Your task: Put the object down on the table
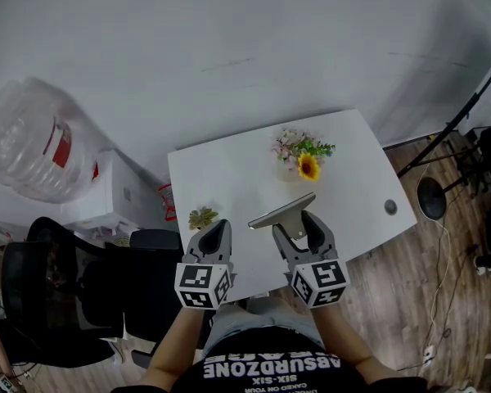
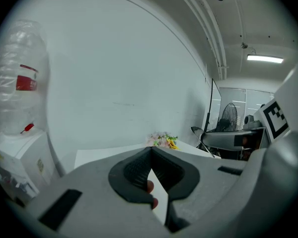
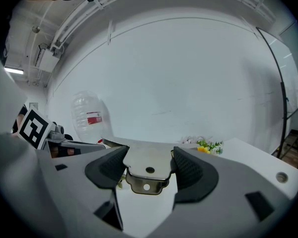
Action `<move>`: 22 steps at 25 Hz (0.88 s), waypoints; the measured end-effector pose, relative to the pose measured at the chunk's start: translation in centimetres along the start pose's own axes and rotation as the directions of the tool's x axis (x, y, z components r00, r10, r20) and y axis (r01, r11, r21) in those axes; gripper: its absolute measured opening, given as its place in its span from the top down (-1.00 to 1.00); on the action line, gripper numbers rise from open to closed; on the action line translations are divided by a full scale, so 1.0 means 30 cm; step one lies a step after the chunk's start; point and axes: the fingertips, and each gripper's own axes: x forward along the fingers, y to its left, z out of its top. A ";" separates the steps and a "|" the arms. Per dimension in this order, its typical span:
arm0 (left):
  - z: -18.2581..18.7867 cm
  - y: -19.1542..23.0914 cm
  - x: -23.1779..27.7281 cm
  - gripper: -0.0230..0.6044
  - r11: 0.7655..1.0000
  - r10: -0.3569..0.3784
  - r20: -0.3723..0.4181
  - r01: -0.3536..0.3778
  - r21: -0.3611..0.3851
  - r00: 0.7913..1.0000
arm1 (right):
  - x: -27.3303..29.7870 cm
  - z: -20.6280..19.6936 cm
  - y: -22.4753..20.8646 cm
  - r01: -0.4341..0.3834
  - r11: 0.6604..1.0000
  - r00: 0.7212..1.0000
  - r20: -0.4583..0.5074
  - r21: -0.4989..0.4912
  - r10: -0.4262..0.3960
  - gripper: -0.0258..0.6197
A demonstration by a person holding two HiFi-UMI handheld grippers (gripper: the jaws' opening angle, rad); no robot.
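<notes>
My right gripper (image 1: 297,223) is pinching a metal scraper (image 1: 282,210) over the near part of the white table (image 1: 229,170). In the right gripper view the two dark pads clamp the scraper (image 3: 149,158) from both sides. It's a flat, dull silver steel plate with one round hole near the middle. A bent lip at the near end has a second hole. In the head view the blade sticks out toward 10 o'clock from the jaws, edge-on and slightly tilted. It looks lifted off the tabletop, but I can't tell for sure.

My left gripper (image 1: 217,228) has its jaws pressed together with nothing between them. Its tips meet in the left gripper view (image 2: 150,152).

Flowers (image 1: 301,154) sit at 12 o'clock from the right gripper. A small leafy sprig (image 1: 202,217) lies just at 11 o'clock of the left gripper. A water bottle (image 1: 33,150) stands off the table at 9 o'clock.
</notes>
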 end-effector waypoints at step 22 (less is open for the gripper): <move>-0.035 0.034 0.031 0.91 1.000 0.022 -0.031 -0.022 -0.003 0.999 | 0.064 -0.105 -0.009 -0.028 1.000 0.995 -0.096 0.007 0.028 0.03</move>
